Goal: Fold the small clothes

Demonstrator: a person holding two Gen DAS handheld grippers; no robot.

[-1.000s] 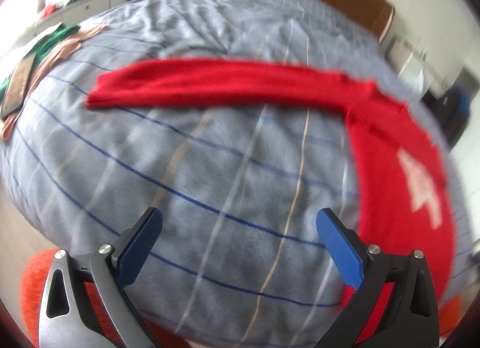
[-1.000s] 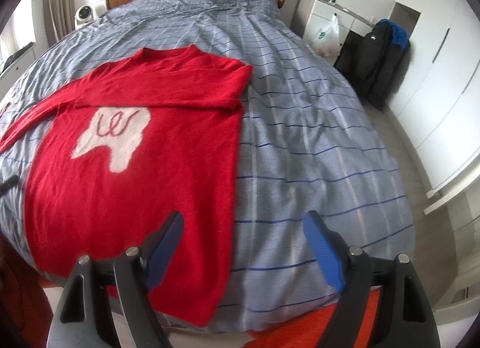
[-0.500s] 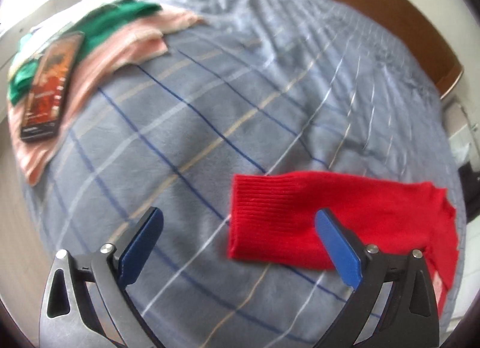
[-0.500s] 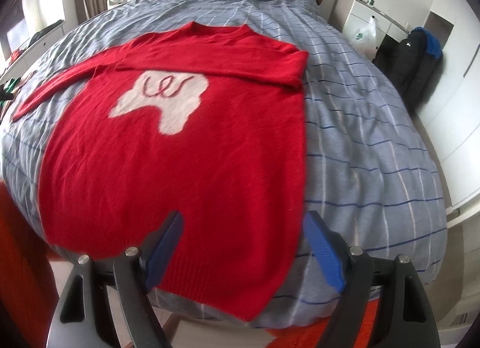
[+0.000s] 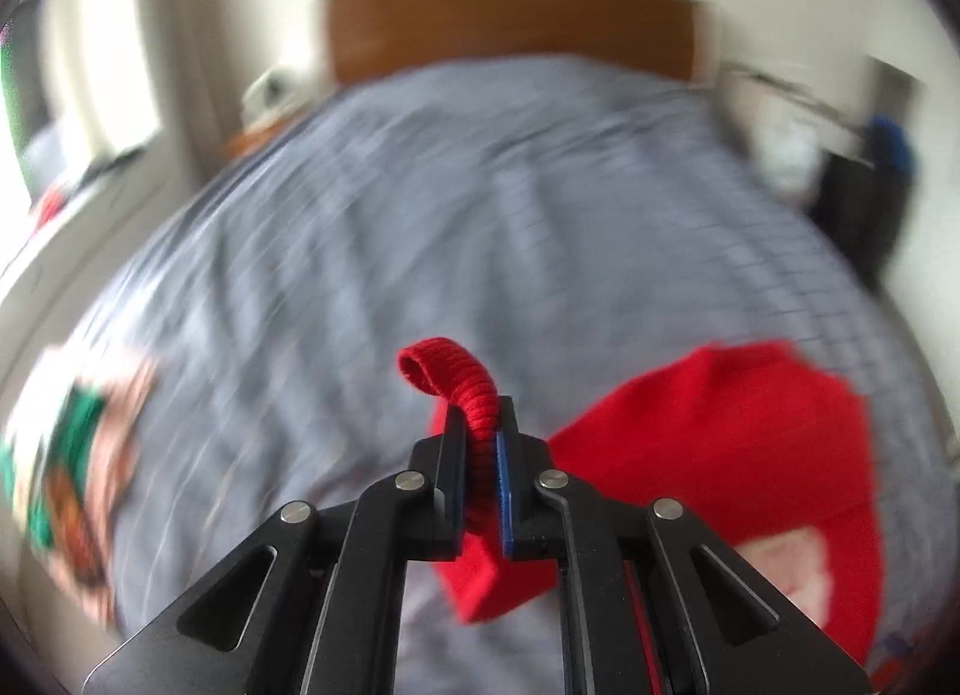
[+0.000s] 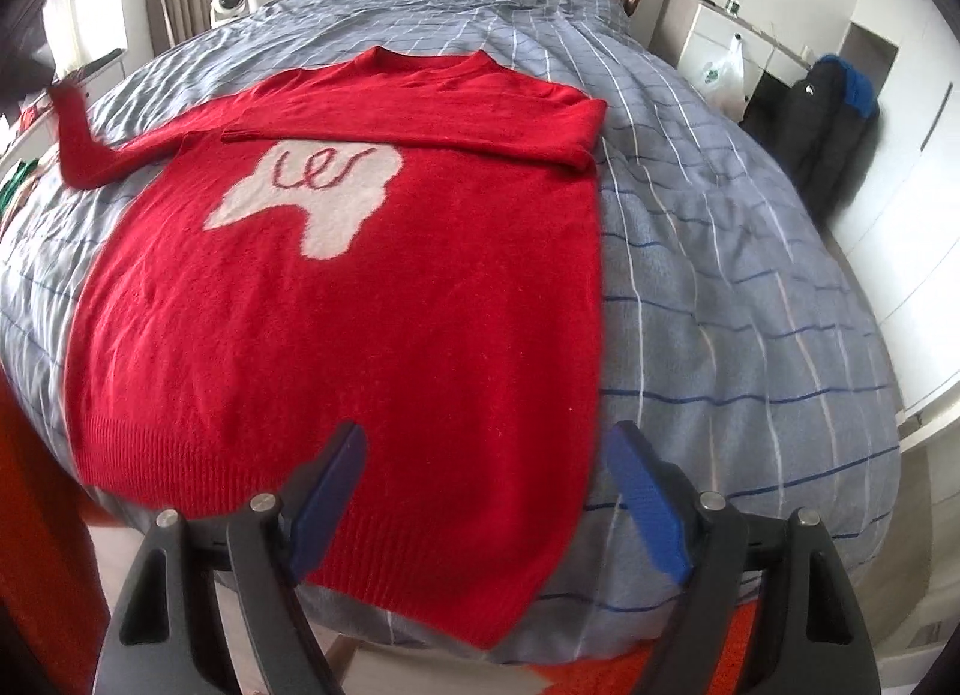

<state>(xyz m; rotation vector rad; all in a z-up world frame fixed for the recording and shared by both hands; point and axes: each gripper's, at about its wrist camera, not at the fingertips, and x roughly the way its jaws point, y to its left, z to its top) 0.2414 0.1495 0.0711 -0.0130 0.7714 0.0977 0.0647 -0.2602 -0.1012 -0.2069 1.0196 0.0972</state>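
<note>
Left wrist view: left gripper (image 5: 480, 455) is clamped on the cuff (image 5: 459, 377) of the red sweater (image 5: 720, 443), lifted off the bed (image 5: 420, 185); rest of the sleeve hangs below.

Right wrist view: sweater lies flat, centre-left of the bed, hem at the near edge. One sleeve (image 6: 420, 134) already folded across the chest; other sleeve and body folds look left to do. Right gripper (image 6: 486, 491) w/ fingers wide, holding nothing, above the hem.

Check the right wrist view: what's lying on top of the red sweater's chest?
One sleeve is folded flat across the red sweater, just above the white patch. The other sleeve is lifted off the bed. Whatever is under the folded sleeve is hidden.
</note>
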